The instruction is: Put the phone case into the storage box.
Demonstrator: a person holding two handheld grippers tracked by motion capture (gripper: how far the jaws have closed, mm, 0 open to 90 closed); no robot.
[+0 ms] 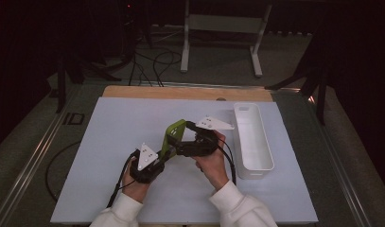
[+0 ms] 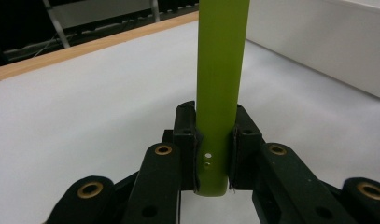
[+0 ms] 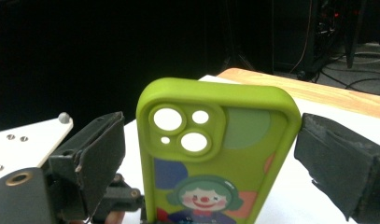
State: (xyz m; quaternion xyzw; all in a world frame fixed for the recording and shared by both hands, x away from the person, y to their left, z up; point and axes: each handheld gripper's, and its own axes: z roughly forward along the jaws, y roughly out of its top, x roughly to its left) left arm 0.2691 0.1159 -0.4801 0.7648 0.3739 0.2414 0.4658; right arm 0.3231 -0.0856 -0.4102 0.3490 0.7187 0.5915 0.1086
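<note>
We hold the green phone case (image 1: 173,137) up above the white counter (image 1: 109,142), approx. in the middle, just left of the white bin (image 1: 253,142). The left gripper (image 2: 214,154) is narrow and clamps the thin edge of the case at its lower end; in the left gripper view both pads press on the two faces. The right gripper (image 3: 215,154) stands wide: in the right gripper view the case sits between its jaws, but there is a gap on each side, so it does not hold anything at this moment.

What can go wrong from here, in our judgement:
- The case is soft and held at one end only. If the left gripper tilts or loosens, the case can swing or slip out and fall on the counter.
- When the right gripper closes, the pads can meet the rounded side walls, not a flat face. Then the case can bend, twist, or pop out of the left grip.
- If both grippers pull in different directions, the case can deform, esp. near the camera cut-out (image 3: 183,128), where the material is thin.
- The bin is near on the right; a wide move can knock against its wall.

Brands, labels, writing: we can read no text or logo. The back shows only a cartoon clown face (image 3: 204,198) w/ green hair and some coloured patches.
</note>
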